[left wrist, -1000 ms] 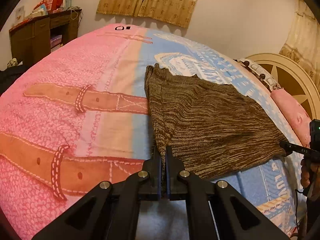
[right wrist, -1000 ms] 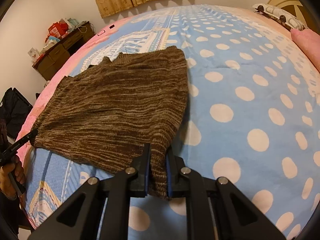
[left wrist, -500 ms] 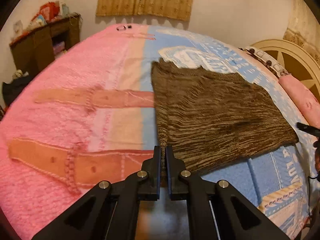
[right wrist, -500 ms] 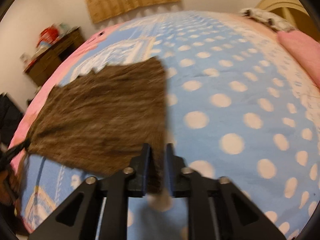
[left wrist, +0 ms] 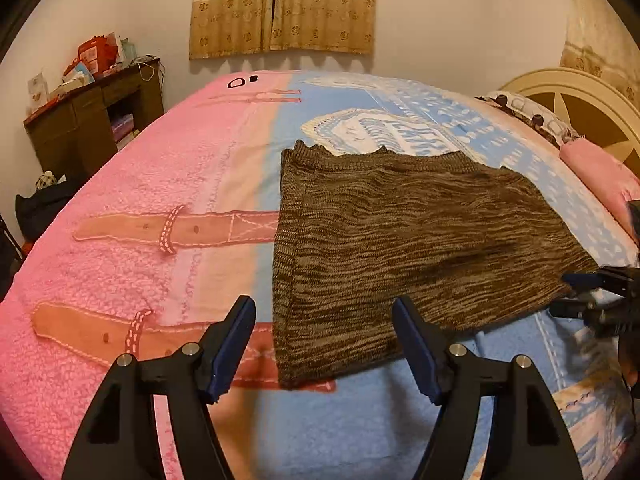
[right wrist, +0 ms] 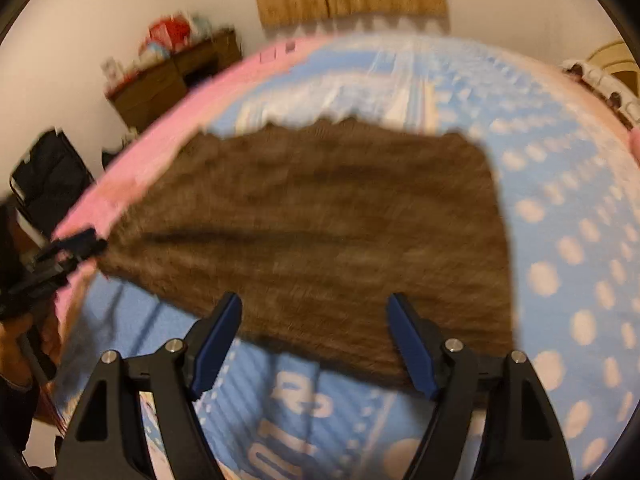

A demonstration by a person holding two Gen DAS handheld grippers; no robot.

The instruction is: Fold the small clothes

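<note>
- The brown knit garment lies flat on the bedspread, long axis running across the bed, its jagged edge toward the curtain.
- Marled, streaky brown, roughly trapezoidal.
- The left gripper and the right gripper have both just been opening; fingers spread, clear of the cloth.

Both claws have just opened, releasing the brown knit garment.
</note>
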